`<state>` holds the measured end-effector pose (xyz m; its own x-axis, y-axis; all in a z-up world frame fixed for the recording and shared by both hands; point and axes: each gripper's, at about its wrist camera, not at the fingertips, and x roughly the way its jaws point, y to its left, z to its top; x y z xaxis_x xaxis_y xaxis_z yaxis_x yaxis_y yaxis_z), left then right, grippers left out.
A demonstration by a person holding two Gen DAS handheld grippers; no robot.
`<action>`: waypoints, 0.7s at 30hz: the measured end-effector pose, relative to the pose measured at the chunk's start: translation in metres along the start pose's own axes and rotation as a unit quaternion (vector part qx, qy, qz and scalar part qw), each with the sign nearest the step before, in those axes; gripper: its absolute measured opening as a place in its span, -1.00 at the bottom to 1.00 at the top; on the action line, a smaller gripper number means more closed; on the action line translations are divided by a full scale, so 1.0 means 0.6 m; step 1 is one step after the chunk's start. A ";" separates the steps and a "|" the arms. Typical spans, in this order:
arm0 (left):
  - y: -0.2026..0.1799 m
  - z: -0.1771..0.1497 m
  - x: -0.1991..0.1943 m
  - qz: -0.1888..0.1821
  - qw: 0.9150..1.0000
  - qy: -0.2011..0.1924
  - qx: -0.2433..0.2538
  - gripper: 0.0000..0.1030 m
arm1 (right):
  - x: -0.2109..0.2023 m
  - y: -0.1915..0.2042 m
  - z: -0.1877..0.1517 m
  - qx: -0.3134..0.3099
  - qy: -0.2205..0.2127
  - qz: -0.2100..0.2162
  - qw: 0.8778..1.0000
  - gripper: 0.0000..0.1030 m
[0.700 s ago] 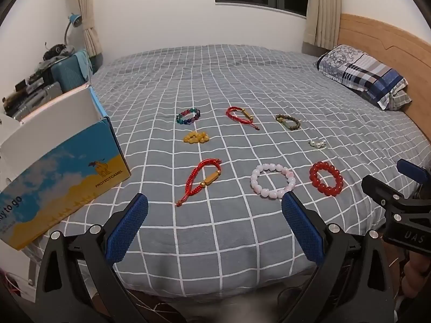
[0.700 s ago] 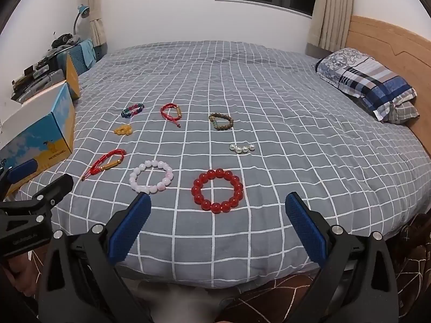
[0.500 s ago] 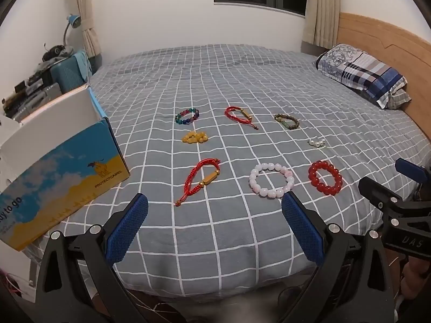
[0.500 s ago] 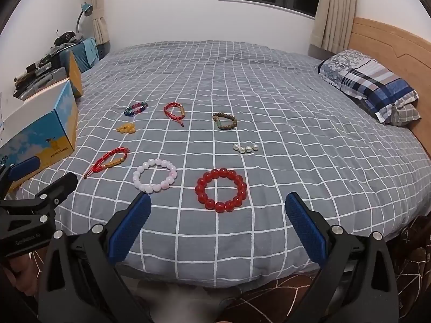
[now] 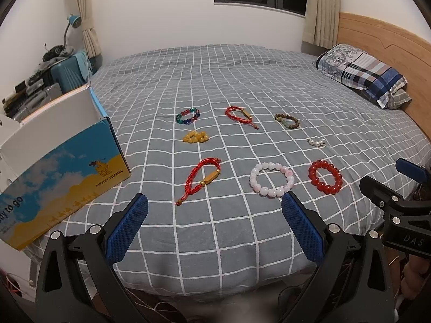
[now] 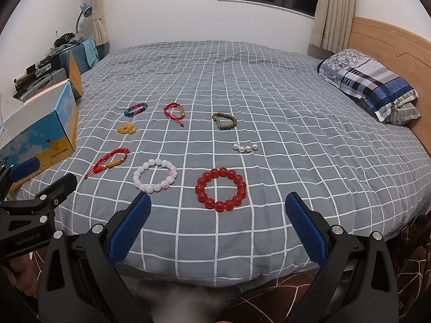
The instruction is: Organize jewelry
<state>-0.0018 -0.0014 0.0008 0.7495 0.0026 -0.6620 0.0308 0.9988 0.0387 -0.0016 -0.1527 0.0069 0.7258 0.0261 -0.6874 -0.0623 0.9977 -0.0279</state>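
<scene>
Left gripper point(image 5: 214, 226) and right gripper point(image 6: 218, 223), jaws wide, empty, low in frame above bed point(image 5: 242, 80). Bracelets centre: red beads point(image 6: 221, 189), pink beads point(image 5: 271, 179). Box point(image 5: 62, 172) left.

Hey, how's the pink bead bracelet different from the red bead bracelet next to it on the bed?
The pink bead bracelet has pale, milky beads; the red bead bracelet has deep, glossy, translucent ones. The pink one lies nearer the blue box, the red one nearer the pearl beads. Both are closed bead rings lying flat on the checked bedspread, untouched.
</scene>
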 end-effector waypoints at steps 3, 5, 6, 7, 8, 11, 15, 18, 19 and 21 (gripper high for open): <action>0.000 -0.001 -0.001 0.000 1.000 0.000 0.000 0.89 | 0.000 0.000 0.000 0.000 0.000 0.000 1.000 0.86; 0.001 0.000 -0.001 0.001 1.000 0.000 0.000 0.89 | 0.000 0.000 0.000 0.000 0.000 -0.001 1.000 0.86; 0.002 0.000 -0.001 0.001 1.000 0.001 0.000 0.89 | 0.000 0.000 0.000 0.000 0.000 -0.001 1.000 0.86; 0.001 0.000 -0.001 0.001 1.000 0.000 0.000 0.89 | 0.000 0.000 0.000 0.000 0.000 0.000 1.000 0.86; 0.001 -0.001 -0.001 0.000 1.000 -0.001 0.000 0.89 | 0.000 0.000 0.000 0.000 0.000 -0.001 1.000 0.86; 0.002 0.000 -0.001 -0.001 1.000 0.000 0.000 0.89 | 0.000 0.000 0.000 0.001 0.000 0.000 1.000 0.86; 0.002 0.001 -0.001 0.000 1.000 0.000 0.000 0.89 | 0.000 0.000 0.001 0.000 0.000 -0.001 1.000 0.86; 0.002 0.001 -0.001 0.000 1.000 -0.001 0.000 0.89 | -0.002 -0.001 0.002 0.001 -0.001 0.000 1.000 0.86; 0.002 0.001 -0.002 0.000 1.000 -0.001 0.001 0.89 | -0.002 -0.002 0.002 0.001 -0.002 0.000 1.000 0.86; 0.002 0.001 -0.002 0.000 1.000 -0.001 0.001 0.89 | -0.002 -0.002 0.003 0.002 -0.001 0.000 1.000 0.86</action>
<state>-0.0020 -0.0001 0.0022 0.7513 0.0028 -0.6599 0.0320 0.9987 0.0407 -0.0013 -0.1539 0.0089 0.7274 0.0265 -0.6857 -0.0602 0.9979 -0.0254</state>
